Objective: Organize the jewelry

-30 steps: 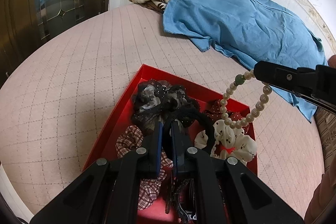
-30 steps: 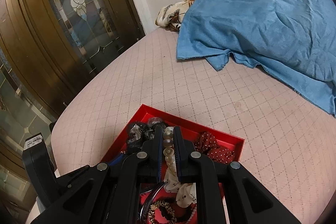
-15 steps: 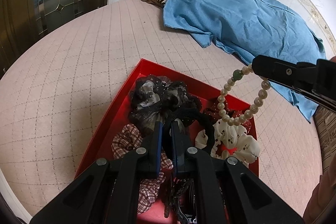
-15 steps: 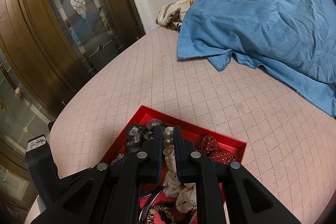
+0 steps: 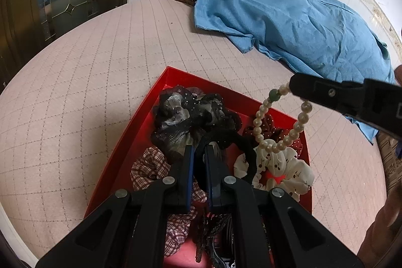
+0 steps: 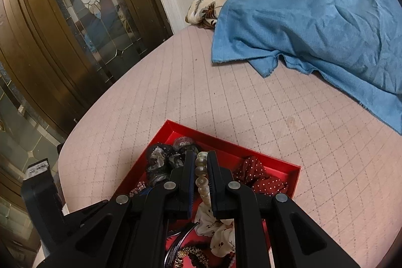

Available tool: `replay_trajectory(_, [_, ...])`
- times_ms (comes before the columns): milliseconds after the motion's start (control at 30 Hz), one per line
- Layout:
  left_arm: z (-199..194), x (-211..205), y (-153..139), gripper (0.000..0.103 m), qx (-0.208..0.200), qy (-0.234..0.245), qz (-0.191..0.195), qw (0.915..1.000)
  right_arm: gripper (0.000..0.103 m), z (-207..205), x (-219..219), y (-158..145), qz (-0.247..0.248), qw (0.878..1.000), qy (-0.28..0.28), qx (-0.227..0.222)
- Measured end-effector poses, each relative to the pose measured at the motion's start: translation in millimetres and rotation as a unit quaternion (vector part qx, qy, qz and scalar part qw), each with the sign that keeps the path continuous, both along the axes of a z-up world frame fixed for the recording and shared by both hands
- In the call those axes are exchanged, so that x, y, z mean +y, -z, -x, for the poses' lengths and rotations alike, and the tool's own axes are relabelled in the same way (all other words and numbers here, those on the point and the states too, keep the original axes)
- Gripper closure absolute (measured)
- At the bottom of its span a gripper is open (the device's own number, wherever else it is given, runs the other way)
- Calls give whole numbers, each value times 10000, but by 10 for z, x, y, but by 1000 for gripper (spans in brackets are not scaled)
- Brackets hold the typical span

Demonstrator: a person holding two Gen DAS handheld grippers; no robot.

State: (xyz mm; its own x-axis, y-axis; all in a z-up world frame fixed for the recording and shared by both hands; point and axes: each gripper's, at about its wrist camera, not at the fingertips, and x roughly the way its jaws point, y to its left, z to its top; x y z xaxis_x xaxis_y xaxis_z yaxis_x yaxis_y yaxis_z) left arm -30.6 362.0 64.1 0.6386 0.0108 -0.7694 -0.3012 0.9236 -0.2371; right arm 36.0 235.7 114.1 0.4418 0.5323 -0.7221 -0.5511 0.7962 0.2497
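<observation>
Higher now, right tongs point(image 6: 201, 162) dangle the pearl bracelet point(image 5: 281, 127) while left tongs point(image 5: 199, 155) pinch the black scrunchie point(image 5: 231, 140).

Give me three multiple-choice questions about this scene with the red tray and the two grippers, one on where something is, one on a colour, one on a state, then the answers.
1. Where does the white cherry-print fabric scrunchie lie?
A. on the blue shirt
B. inside the shallow red tray
C. on the bare pink quilted bed cover

2. What colour is the odd bead on the pearl bead bracelet?
A. green
B. yellow
C. blue

3. What does the left gripper hold?
A. nothing, open
B. the pearl bead bracelet
C. the thick black elastic hair band

Answers: 1 B, it rests within the tray walls. 2 A, one dark green bead sits near the right gripper, which is shut on the bracelet. 3 C, the band passes between its closed fingers.
</observation>
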Motion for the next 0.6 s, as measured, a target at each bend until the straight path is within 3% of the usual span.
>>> replay_trajectory(600, [2, -30, -6, 95, -38, -36, -195, 9998, 92, -106, -50, 130, -71, 9997, 118, 222])
